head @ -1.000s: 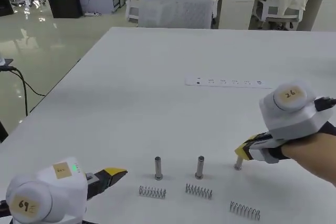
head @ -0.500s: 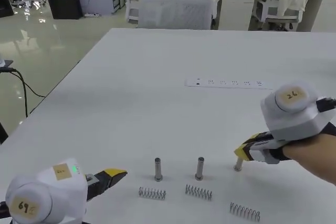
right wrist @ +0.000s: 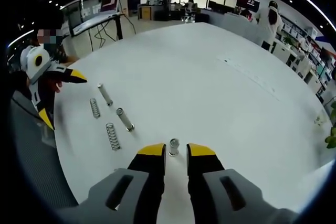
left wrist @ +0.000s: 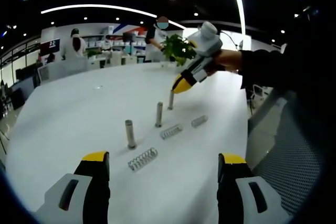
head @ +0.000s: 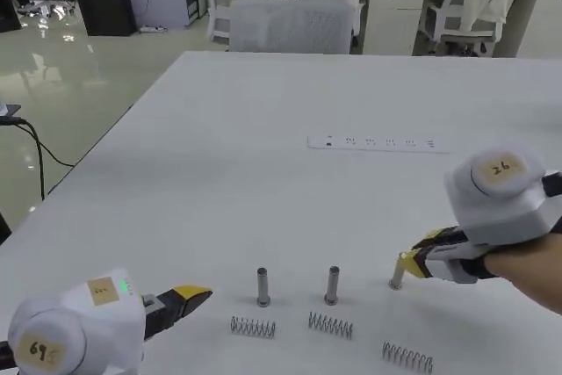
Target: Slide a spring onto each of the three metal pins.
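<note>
Three short metal pins stand upright in a row on the white table: left pin (head: 262, 287), middle pin (head: 332, 285), right pin (head: 397, 277). In front of each pin lies a spring: left (head: 253, 328), middle (head: 330, 325), right (head: 407, 357). My right gripper (head: 407, 262) hovers by the right pin (right wrist: 174, 147). Its yellow jaws stand narrowly open, and the pin sits just ahead of the gap, untouched. My left gripper (left wrist: 164, 157) is wide open and holds nothing. It sits low at the near left (head: 191, 294), aimed at the nearest spring (left wrist: 143, 159) and pin (left wrist: 129, 133).
A white power strip (head: 378, 141) lies flat on the table farther back. Chairs (head: 290, 24) and desks stand beyond the table's far edge (head: 351, 52). The table's left edge (head: 105, 142) drops to a glossy floor with a black cable.
The head view has shifted slightly. My right gripper has drifted a little to the right while staying by the right pin. The left gripper, pins and springs have not moved.
</note>
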### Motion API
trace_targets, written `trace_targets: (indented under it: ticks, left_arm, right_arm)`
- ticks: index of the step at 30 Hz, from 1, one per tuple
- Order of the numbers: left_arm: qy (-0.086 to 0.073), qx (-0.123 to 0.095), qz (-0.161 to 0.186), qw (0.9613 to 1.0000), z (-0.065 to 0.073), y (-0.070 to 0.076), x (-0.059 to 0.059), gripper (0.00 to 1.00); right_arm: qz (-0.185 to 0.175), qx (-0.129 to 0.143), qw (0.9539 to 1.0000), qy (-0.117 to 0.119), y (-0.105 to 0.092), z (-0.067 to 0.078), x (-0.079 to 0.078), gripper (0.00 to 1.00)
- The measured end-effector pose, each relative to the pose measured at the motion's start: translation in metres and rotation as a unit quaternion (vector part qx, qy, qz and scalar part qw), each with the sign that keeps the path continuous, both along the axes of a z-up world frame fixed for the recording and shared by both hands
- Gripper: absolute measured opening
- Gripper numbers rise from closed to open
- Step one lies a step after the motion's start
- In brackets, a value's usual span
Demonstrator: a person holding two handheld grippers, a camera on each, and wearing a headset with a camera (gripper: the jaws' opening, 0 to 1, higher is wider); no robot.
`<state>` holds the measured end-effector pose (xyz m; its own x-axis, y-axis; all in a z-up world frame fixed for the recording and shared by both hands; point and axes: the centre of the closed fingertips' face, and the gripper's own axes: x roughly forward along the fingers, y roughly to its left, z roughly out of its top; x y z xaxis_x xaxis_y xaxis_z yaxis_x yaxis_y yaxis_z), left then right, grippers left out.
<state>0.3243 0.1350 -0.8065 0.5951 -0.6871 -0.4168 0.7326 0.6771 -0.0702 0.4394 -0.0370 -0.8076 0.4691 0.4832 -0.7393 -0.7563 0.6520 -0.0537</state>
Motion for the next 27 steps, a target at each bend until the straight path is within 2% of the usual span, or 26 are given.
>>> trace_targets:
  ticks: [11,19,27]
  left_arm:
    - [-0.001,-0.001,0.000,1.0000,0.001,0.000,0.000,0.81]
    - [-0.002,-0.001,0.000,1.0000,0.001,0.000,0.000,0.81]
    - [-0.002,-0.001,-0.001,1.0000,0.001,-0.001,0.000,0.81]
  right_arm:
    - [0.008,-0.005,0.9999,-0.004,-0.009,0.005,-0.014,0.15]
    - [0.032,0.001,0.9994,0.011,-0.007,0.002,-0.034,0.15]
    - [0.068,0.005,0.9968,0.041,-0.004,-0.008,-0.062,0.16]
